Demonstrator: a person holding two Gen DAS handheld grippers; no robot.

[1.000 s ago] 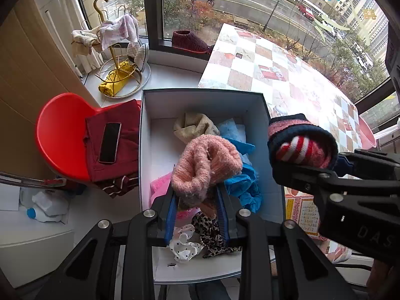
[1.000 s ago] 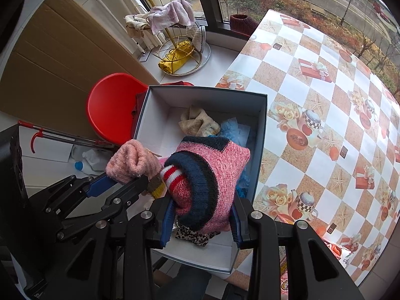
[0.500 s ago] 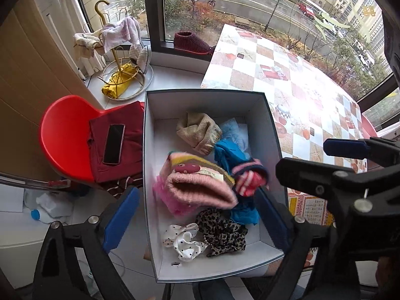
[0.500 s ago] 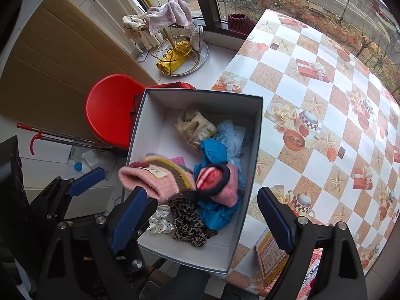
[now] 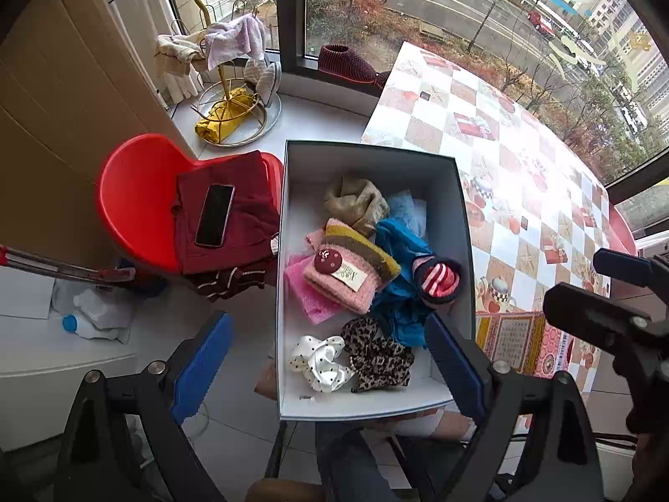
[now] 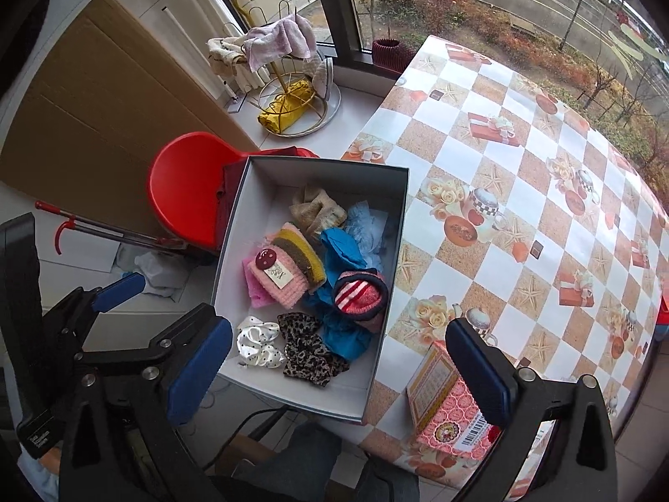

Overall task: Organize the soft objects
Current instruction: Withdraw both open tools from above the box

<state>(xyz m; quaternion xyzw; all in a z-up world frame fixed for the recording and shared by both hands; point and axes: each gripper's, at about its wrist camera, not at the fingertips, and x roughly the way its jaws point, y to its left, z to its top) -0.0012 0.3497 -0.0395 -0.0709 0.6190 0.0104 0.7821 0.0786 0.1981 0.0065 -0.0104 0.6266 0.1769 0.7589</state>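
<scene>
Both knitted pieces, the pink woolly hat (image 5: 340, 278) and the striped navy-rimmed sock (image 5: 439, 280), now lie in the white cardboard box (image 5: 288, 251); my left hand-held gripper (image 5: 328, 359) is spread, my right hand-held gripper (image 6: 338, 366) is opening, both empty.

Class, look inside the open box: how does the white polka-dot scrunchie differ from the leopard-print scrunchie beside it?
The white polka-dot scrunchie is shiny and pale with small dark dots; the leopard-print scrunchie is brown with dark blotches. The white one lies nearer the box wall on the chair side; the leopard one lies nearer the middle, against the blue cloth. Both are gathered fabric rings lying loose on the box floor.
</scene>
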